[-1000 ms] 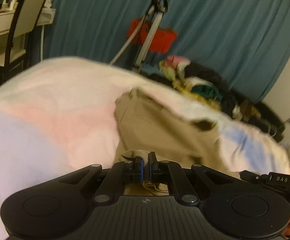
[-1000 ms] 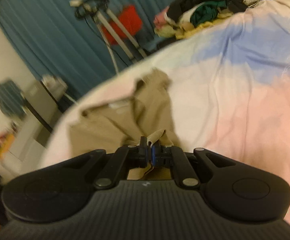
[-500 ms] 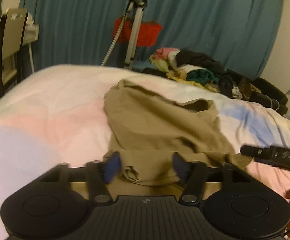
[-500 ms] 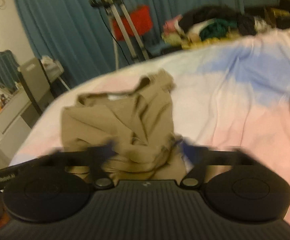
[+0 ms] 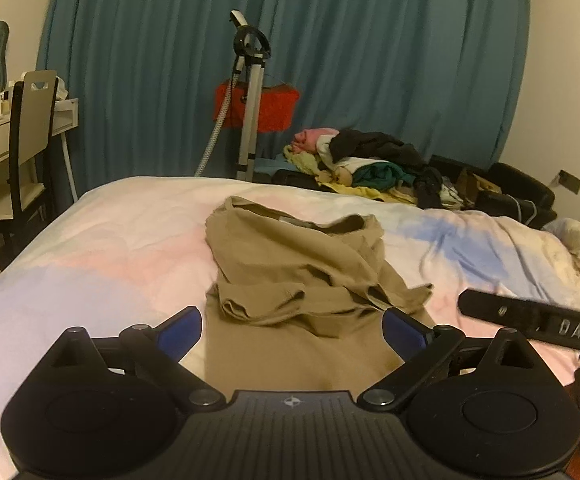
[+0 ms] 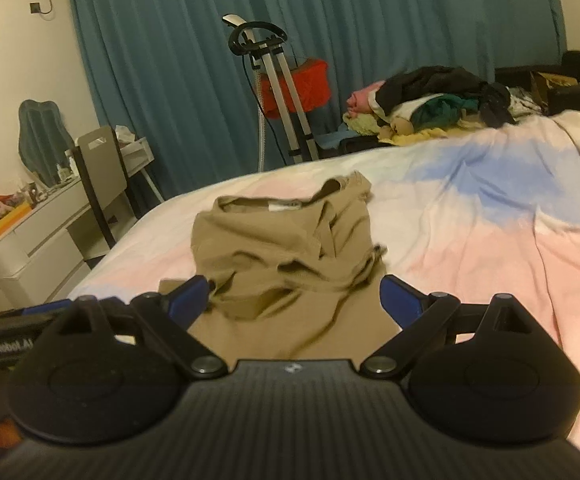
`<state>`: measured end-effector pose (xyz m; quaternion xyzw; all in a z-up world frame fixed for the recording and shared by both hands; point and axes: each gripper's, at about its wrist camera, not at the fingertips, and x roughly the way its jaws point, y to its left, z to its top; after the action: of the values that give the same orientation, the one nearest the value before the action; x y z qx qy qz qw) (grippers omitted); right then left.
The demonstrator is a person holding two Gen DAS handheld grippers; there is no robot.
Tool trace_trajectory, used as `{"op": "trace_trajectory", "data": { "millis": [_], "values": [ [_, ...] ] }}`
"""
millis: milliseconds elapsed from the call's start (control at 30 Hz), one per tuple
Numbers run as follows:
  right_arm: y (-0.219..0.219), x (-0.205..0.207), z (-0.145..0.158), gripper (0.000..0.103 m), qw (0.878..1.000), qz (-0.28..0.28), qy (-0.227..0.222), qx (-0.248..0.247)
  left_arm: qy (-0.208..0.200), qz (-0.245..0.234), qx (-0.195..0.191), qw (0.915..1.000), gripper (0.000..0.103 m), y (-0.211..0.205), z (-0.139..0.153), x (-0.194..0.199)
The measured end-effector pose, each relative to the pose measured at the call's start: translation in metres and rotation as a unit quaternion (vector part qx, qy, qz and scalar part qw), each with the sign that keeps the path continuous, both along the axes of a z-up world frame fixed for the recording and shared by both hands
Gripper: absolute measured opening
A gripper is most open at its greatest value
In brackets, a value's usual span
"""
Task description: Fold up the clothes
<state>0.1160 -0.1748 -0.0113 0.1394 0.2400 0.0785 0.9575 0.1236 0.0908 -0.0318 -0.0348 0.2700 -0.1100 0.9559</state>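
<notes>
A khaki garment (image 5: 290, 264) (image 6: 282, 240) lies on the pastel bed cover (image 5: 110, 240) (image 6: 489, 240), its near edge doubled over in a rumpled fold and its neck end far from me. My left gripper (image 5: 291, 322) hovers above the near part of the cloth; its jaws are opening wide and nothing is between the blue pads. My right gripper (image 6: 293, 286) hangs just beside it, open, also clear of the fabric. Each gripper shows at the edge of the other's view.
A heap of mixed clothes (image 5: 369, 160) (image 6: 429, 100) lies beyond the bed's far side. A garment steamer stand (image 5: 250, 100) with a red item rises before the teal curtain. A chair (image 5: 30, 128) and white desk stand at the left.
Both grippers were shut on the garment's khaki edge; they have let go, opened wide and drawn back and upward. The released edge now lies folded over the garment.
</notes>
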Motion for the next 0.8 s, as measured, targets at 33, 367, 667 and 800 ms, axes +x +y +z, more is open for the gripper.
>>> {"op": "trace_trajectory", "data": {
  "millis": [33, 367, 667, 800],
  "values": [
    [0.000, -0.005, -0.001, 0.094, 1.000, -0.002, 0.004, 0.003, 0.004, -0.004, -0.001, 1.0000, 0.098, -0.001, 0.001, -0.005],
    [-0.043, -0.029, -0.052, 0.093, 0.956, -0.043, 0.110, 0.270, 0.159, -0.004, -0.156, 0.9749, 0.092, 0.021, -0.049, -0.021],
    [-0.044, -0.007, -0.122, 0.075, 0.886, -0.069, 0.223, 0.400, 0.293, 0.090, -0.327, 0.8939, 0.082, 0.060, -0.125, 0.021],
    [-0.052, 0.000, -0.134, 0.058, 0.872, -0.104, 0.205, 0.432, 0.266, 0.136, -0.348, 0.8886, 0.054, 0.073, -0.127, 0.025]
  ]
}}
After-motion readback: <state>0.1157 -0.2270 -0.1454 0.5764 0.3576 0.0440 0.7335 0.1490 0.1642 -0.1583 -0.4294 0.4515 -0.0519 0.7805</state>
